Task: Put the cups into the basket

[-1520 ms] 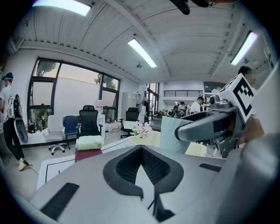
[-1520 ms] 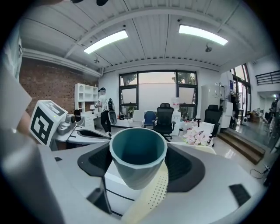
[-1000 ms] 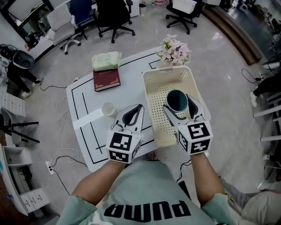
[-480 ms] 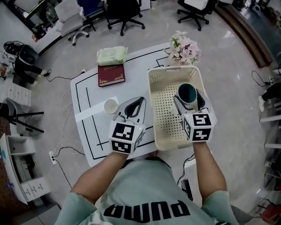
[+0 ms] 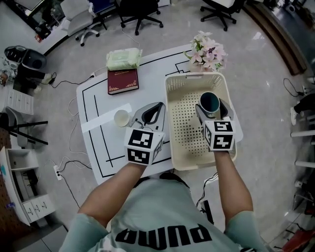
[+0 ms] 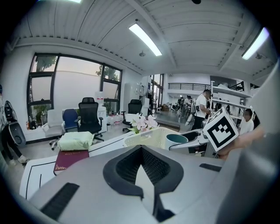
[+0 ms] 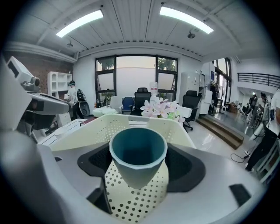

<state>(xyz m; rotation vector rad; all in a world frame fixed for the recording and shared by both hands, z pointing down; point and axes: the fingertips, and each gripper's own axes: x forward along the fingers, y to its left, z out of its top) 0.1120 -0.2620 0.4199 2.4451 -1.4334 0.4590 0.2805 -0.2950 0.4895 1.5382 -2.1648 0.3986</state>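
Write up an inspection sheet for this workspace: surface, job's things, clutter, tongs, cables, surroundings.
Surface: white table with black lines.
Job's things: cream basket on the table's right side; teal cup held over it; white cup standing on the table left of the basket.
Clutter: red book, green pack, pink flowers at the far edge.
Tongs: right tongs shut on the teal cup; left tongs shut, nothing between them.
Cables: loose cables and a power strip on the floor left of the table.
Surroundings: office chairs beyond the table; people far off.
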